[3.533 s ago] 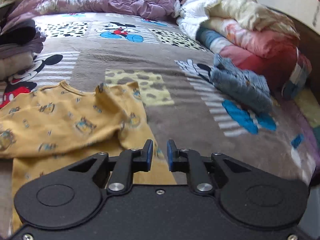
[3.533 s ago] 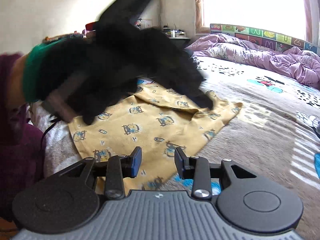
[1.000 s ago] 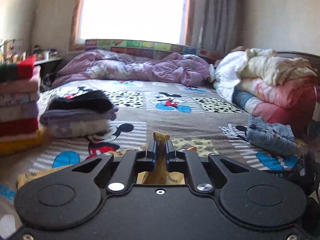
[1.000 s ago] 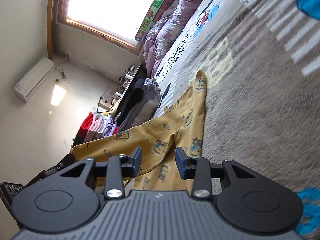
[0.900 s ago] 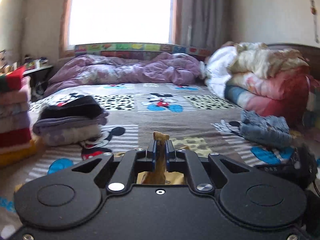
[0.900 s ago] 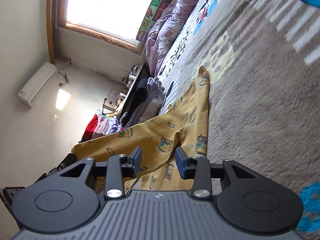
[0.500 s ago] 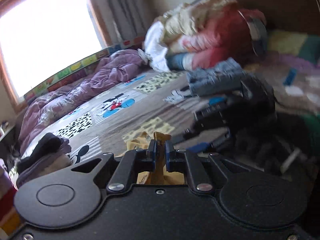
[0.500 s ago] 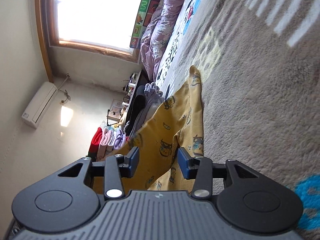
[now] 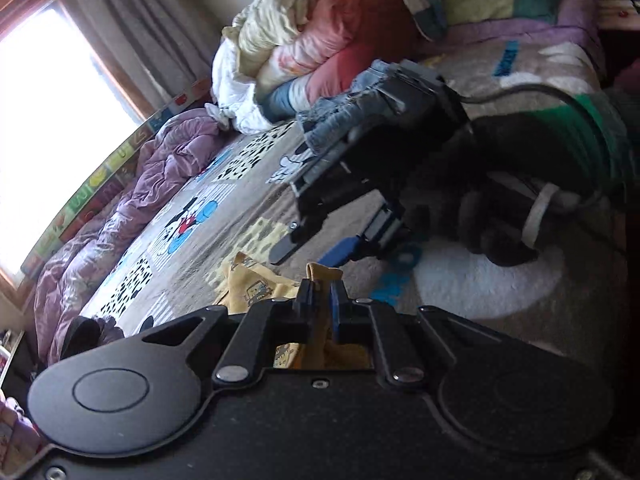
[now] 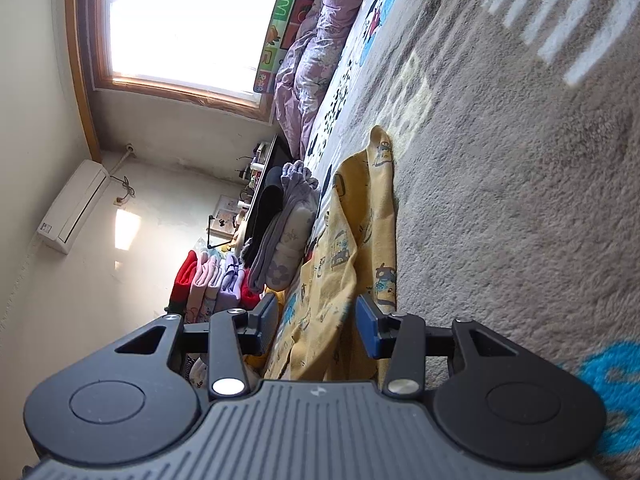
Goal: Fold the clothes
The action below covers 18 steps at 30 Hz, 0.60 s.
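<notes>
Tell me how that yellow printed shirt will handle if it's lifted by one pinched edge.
Likely floppy: the yellow shirt already drapes in soft folds across the blanket. Probably light, since the left gripper holds a bunched bit with a narrow pinch. It may drag on the fuzzy blanket rather than slide; the right gripper is open around it.

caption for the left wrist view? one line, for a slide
Left gripper shut on a yellow printed garment, open right gripper just ahead over the bed.
</notes>
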Each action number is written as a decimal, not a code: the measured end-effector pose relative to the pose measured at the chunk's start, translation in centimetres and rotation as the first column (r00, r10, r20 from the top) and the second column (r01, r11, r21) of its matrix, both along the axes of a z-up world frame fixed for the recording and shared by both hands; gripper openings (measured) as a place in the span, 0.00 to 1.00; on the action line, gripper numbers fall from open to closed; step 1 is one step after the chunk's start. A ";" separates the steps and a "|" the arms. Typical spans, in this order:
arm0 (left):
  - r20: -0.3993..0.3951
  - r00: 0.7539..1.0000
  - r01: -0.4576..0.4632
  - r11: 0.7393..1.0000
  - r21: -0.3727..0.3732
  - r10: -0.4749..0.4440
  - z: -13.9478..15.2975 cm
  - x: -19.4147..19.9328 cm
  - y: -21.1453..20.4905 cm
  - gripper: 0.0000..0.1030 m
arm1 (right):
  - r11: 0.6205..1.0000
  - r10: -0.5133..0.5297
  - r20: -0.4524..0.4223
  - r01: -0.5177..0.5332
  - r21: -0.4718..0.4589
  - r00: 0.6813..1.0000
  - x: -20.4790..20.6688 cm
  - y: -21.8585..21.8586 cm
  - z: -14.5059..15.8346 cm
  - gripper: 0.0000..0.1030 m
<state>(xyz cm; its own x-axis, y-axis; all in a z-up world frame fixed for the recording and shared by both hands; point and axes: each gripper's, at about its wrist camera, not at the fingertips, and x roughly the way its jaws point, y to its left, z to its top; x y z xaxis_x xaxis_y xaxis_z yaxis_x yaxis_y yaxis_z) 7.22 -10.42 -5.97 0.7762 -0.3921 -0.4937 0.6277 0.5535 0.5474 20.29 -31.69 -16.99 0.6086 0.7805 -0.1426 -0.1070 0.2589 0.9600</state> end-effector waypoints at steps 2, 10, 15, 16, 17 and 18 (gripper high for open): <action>0.001 1.000 0.011 1.000 0.013 -0.011 -0.3 -0.3 -0.1 0.06 | 1.000 0.002 0.002 -0.002 -0.003 1.000 0.0 0.0 0.0 0.43; -0.003 0.999 0.041 0.998 0.054 -0.040 -1.1 -0.9 -0.2 0.06 | 1.000 -0.001 0.000 0.001 -0.020 1.000 -0.1 0.0 0.1 0.43; -0.009 0.999 0.048 0.996 0.078 -0.047 -1.7 -1.1 -0.2 0.06 | 0.999 -0.005 0.000 0.005 -0.031 1.000 -0.2 -0.1 0.1 0.43; -0.013 0.999 0.050 0.996 0.079 -0.049 -1.8 -1.1 -0.3 0.06 | 0.999 -0.006 0.001 0.006 -0.035 1.000 -0.3 -0.1 0.1 0.42; -0.014 0.998 0.055 0.995 0.084 -0.054 -1.9 -1.2 -0.4 0.06 | 0.999 -0.006 0.002 0.006 -0.038 1.000 -0.3 -0.1 0.1 0.42; -0.015 0.998 0.063 0.994 0.092 -0.062 -2.1 -1.3 -0.5 0.06 | 0.999 -0.007 0.002 0.007 -0.041 1.000 -0.3 -0.1 0.1 0.42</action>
